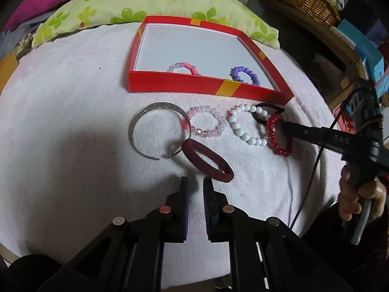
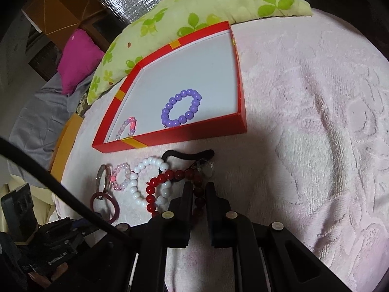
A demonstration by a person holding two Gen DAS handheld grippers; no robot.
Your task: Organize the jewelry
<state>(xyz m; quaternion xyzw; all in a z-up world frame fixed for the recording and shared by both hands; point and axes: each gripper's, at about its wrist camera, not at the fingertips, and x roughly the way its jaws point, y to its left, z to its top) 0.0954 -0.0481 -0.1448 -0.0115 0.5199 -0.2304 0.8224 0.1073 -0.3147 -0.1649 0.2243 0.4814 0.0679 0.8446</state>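
Pale pink fleecy blanket (image 2: 304, 126) underneath, and the right gripper (image 2: 197, 189) clamps a red glossy bead bracelet (image 2: 155, 182) between its pads. Left gripper (image 1: 195, 185) pinches the near edge of a maroon fabric hair band (image 1: 206, 160) (jaws nearly together). Ahead of both: a red cardboard tray (image 1: 184, 85).

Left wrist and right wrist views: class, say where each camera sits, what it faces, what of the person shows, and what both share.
Left wrist: on the left gripper, looking down over loose jewelry to the red box; the right hand shows.
Right wrist: on the right gripper, facing that box from further right; the left gripper shows.
Shared: box, purple bead bracelet.
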